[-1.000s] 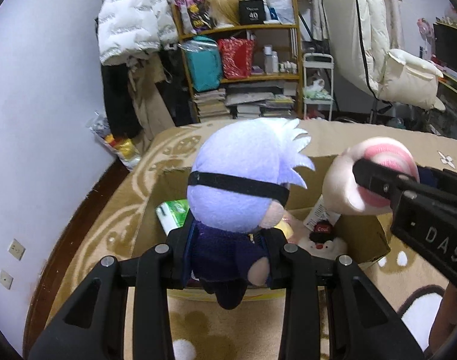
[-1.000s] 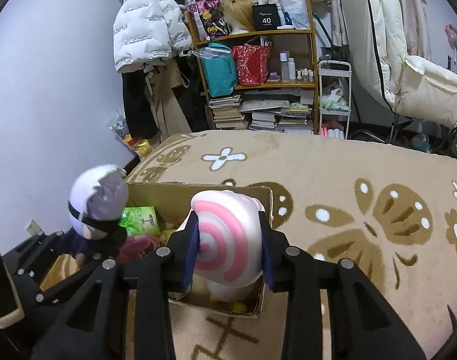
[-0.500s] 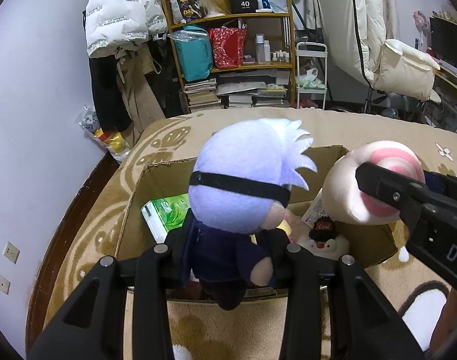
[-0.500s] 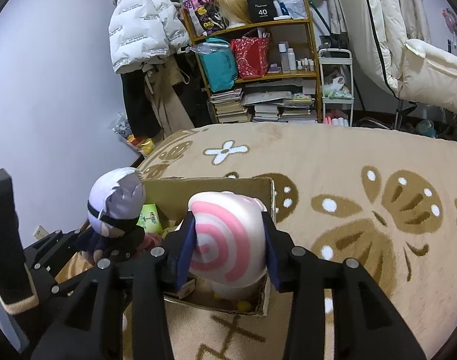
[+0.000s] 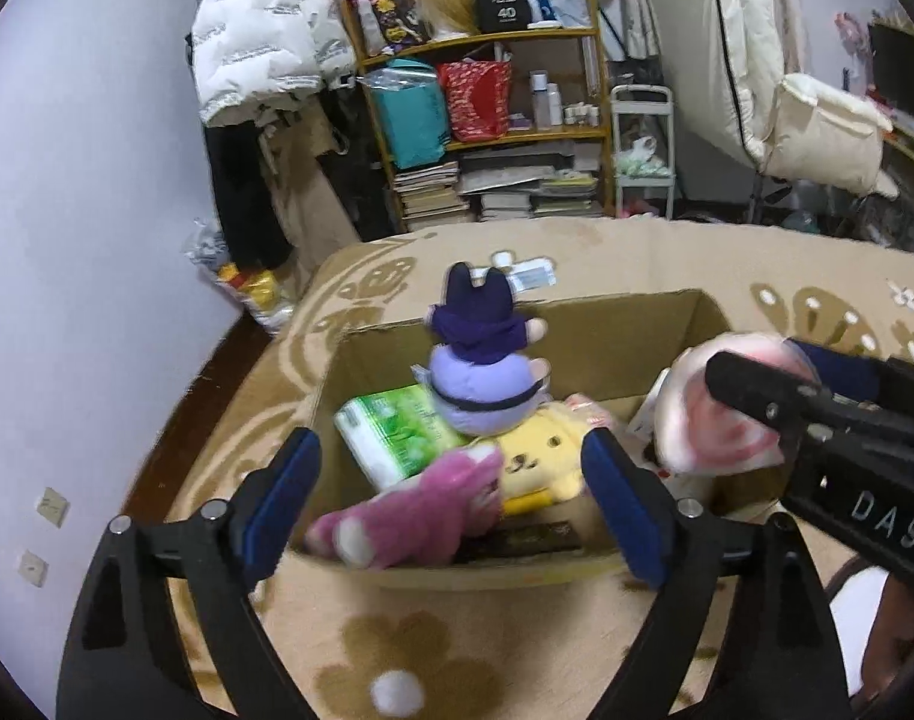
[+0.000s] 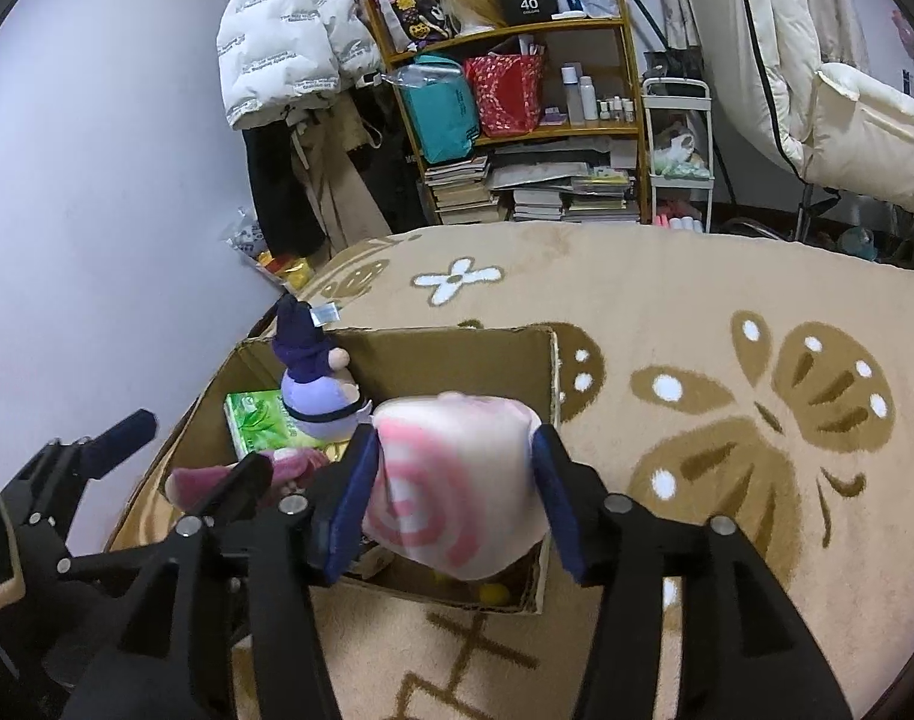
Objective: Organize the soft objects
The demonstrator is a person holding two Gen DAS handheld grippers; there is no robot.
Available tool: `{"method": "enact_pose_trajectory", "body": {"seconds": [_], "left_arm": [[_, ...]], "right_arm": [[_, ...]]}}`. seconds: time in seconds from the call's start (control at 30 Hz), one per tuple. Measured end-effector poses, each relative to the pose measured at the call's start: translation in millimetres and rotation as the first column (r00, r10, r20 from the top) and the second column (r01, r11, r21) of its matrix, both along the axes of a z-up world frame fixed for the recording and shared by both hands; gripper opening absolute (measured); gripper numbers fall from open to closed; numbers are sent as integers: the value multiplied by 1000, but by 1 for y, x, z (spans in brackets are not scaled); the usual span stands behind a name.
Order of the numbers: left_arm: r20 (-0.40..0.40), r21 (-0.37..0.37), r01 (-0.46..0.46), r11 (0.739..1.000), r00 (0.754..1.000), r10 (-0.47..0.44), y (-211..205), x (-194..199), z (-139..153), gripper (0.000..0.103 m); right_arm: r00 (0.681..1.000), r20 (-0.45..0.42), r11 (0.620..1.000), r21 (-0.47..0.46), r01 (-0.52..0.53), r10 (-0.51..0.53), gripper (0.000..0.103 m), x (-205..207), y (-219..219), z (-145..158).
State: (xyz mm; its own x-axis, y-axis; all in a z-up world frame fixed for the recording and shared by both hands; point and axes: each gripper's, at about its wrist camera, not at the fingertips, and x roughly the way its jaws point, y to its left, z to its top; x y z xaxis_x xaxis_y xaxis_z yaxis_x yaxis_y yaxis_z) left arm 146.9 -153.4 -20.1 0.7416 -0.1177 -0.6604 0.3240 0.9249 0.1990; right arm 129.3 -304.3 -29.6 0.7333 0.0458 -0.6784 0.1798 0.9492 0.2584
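My left gripper (image 5: 450,492) stands open above the near edge of the cardboard box (image 5: 607,330), its jaws still opening with nothing between them. The doll with pale purple hair and a dark suit (image 5: 487,372) is upside down and blurred inside the box, head on a yellow plush (image 5: 541,456). At the box's right side my right gripper (image 6: 450,504) has its jaws opening. The pink swirl plush (image 6: 450,480) is blurred and fills the gap, touching both pads.
The box also holds a pink plush (image 5: 408,516) and a green tissue pack (image 5: 390,432). It sits on a beige patterned rug (image 6: 757,312). A crowded shelf (image 6: 517,120), a hanging white jacket (image 6: 288,30) and a white chair (image 6: 865,132) stand behind. A wall runs along the left.
The left jaws spread wide and let go of the doll, which tipped head-down into the box. The right jaws widened around the swirl plush. Neither hand shifted much.
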Motion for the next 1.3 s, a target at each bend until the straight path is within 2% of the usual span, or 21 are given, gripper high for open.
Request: {"method": "enact_pose_trajectory", "body": {"seconds": [0.03,0.13,0.23,0.4,0.6,0.9,1.1,1.3], "left_arm": [[2,2,-6,1000,1000,6,1,-2,3,90],[9,-10,-24,1000,1000,24,12,-9,14,97],[17,-14,-55,998,998,56,26,-17,27,98],[59,-7,-99,995,993,100,48,-38,48,102],[106,5,-111,994,988,109,67,-70,71,102],[141,6,-136,991,981,134,90,-112,87,102],[175,-9,-147,989,974,146,103,-140,90,102],[186,-21,-143,990,972,144,110,-154,83,102]], "right_arm": [[1000,2,1000,0,-3,3,75,-1,0,1],[1000,17,1000,-11,-3,3,85,-4,1,6],[1000,24,1000,-7,0,0,102,-11,3,15],[998,55,1000,-10,7,-7,103,-27,6,34],[997,83,996,-90,5,3,103,-50,17,61],[992,122,989,-148,-6,25,103,-86,30,91],[989,141,985,-174,-10,35,103,-111,36,97],[989,146,980,-201,7,23,103,-126,42,91]]}}
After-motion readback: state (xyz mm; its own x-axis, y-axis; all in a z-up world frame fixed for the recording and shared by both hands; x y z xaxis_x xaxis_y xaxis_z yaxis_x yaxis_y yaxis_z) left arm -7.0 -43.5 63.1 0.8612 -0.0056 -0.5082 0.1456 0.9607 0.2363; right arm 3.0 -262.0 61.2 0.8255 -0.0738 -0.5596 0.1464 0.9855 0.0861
